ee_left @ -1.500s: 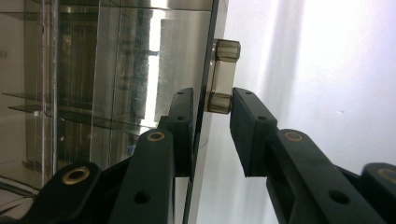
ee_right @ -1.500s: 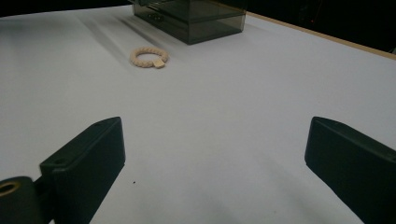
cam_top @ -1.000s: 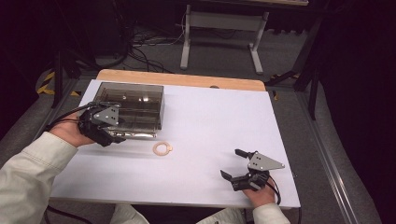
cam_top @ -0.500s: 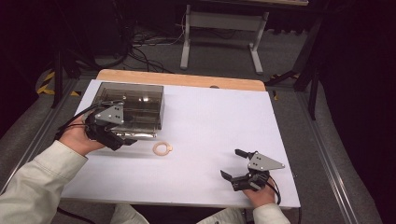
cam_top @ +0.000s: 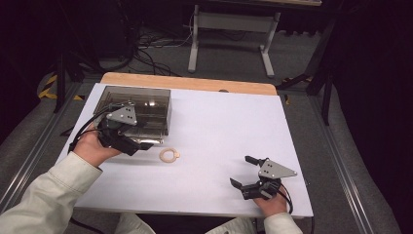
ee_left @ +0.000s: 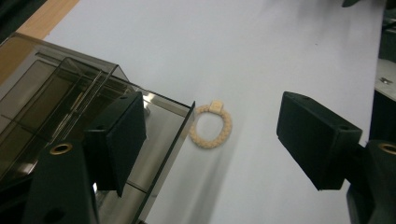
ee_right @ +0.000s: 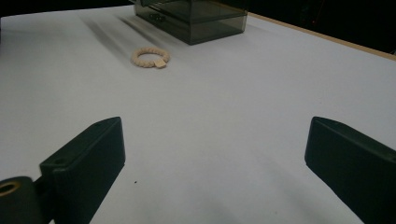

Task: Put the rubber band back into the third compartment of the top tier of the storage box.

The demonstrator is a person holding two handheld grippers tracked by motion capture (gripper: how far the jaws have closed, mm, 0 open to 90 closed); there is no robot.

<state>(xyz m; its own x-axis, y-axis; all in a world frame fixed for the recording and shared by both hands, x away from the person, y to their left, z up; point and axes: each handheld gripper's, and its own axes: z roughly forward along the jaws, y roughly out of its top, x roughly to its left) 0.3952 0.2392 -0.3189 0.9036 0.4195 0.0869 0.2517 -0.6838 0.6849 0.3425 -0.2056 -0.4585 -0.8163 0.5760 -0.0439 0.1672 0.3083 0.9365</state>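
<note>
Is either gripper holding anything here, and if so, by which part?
Nothing is held. The left gripper is open above the drawer and the bracelet; the right gripper is open over bare table.

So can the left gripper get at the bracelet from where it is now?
Probably yes: the left gripper is open, the bracelet lies on bare table just beyond the box, nothing between.

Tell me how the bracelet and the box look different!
The bracelet is pale cream; the box is dark, smoky and see-through. The bracelet is a small round beaded ring; the box is big and square-cornered with a drawer pulled out. Both sit on the white table.
</note>
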